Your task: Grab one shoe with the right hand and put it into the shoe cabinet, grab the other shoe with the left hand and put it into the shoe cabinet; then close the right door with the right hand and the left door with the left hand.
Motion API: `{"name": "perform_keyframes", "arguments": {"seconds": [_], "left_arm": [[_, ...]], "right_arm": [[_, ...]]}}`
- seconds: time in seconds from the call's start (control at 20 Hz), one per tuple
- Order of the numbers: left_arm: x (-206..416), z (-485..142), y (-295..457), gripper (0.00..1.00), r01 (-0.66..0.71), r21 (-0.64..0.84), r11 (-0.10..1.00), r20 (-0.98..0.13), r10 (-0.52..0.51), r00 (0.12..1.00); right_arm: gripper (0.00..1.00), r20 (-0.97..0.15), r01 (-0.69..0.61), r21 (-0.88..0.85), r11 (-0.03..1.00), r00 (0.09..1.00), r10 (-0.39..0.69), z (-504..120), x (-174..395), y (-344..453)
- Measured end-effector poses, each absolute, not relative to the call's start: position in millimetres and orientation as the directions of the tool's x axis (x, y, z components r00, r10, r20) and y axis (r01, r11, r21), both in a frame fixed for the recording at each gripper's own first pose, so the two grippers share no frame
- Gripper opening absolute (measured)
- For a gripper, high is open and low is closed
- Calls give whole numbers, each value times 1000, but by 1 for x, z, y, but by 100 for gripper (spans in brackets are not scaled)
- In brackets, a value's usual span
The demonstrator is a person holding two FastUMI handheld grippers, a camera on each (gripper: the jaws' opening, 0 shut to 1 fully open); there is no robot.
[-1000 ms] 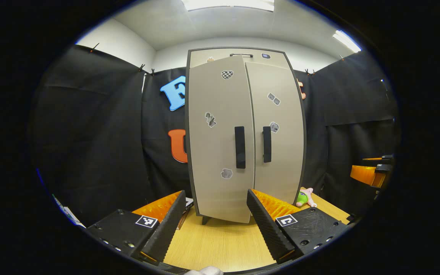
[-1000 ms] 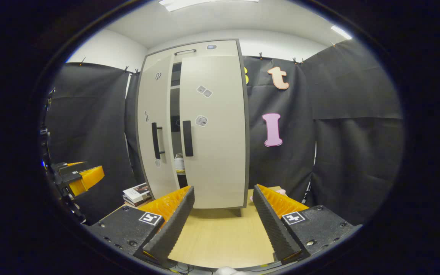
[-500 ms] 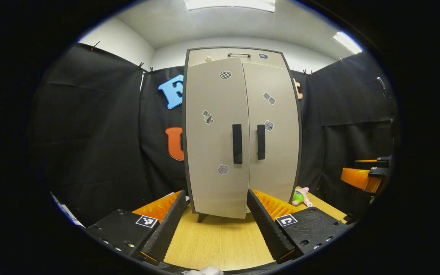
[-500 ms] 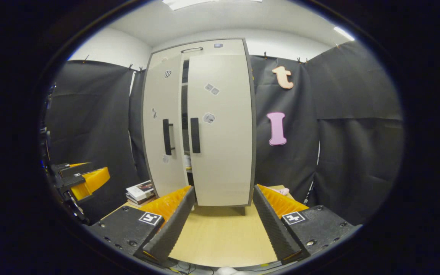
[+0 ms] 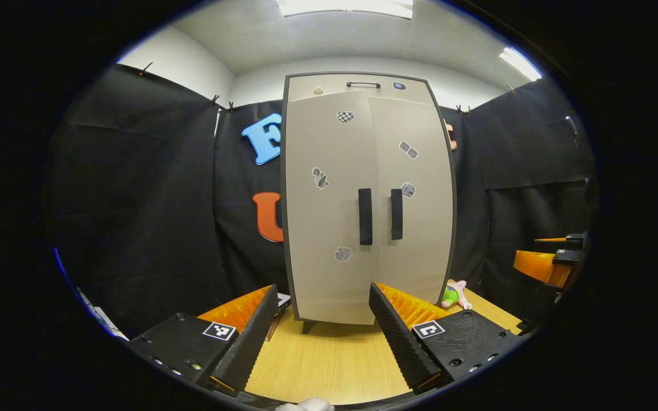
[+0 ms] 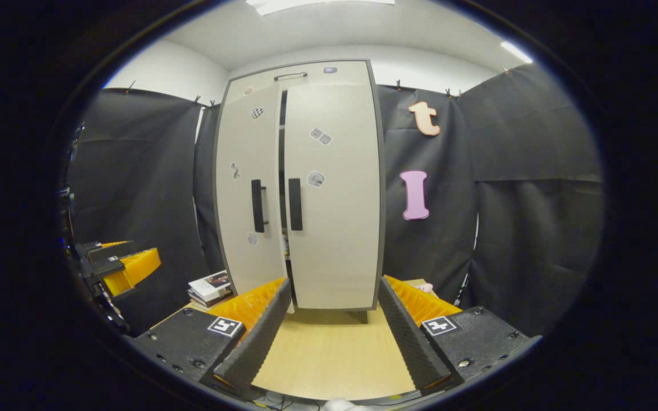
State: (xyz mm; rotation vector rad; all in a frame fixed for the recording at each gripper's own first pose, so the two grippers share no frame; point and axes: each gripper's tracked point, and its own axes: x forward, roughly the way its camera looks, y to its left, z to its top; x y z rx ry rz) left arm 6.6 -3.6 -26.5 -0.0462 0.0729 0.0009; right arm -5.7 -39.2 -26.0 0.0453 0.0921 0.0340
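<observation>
- Left door (image 5: 329,211): over the last second it has swung in toward the cabinet face. In the left gripper view it now looks flush with the right door (image 5: 414,200), and the two black handles (image 5: 365,216) sit side by side.
- Check from the right gripper view: a thin dark slit (image 6: 282,171) remains between the two doors, narrower than half a second ago. The left door (image 6: 246,188) is nearly home but, as I read it, not fully seated.
- Shoes: out of sight behind the doors of the shoe cabinet (image 6: 300,182). Judged as stowed, since the closing step is under way.
- Your left claw (image 5: 323,331): released, fingers spread, nothing between them, hanging over the table (image 5: 329,365) clear of the cabinet front.
- Your right claw (image 6: 334,325): also released and empty, over the table, facing the right door (image 6: 334,194).
- You can also see each claw at the edge of the other's view, well apart from the doors.
- Bystanders: stack of books (image 6: 209,287) by the cabinet's left foot, a small plush toy (image 5: 453,294) by its right side. Neither is in the door's swing.
- Meaning: task is at its last step. Give the left door a final nudge with the left claw if the slit is real.
</observation>
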Motion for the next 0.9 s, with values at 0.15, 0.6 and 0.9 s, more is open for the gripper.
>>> {"name": "perform_keyframes", "arguments": {"seconds": [0.15,0.6,0.9], "left_arm": [[7,-24,-2,96,-3,-51,999,-65,-1,998],[4,-23,-2,96,19,-40,999,-61,-21,998],[2,-22,2,96,27,-45,999,-55,-29,998]], "right_arm": [[96,-91,-32,41,999,995,36,-26,-7,-38],[99,-89,-24,36,999,996,27,-26,-15,-35],[99,-78,-9,35,999,997,12,-24,-21,-31]]}}
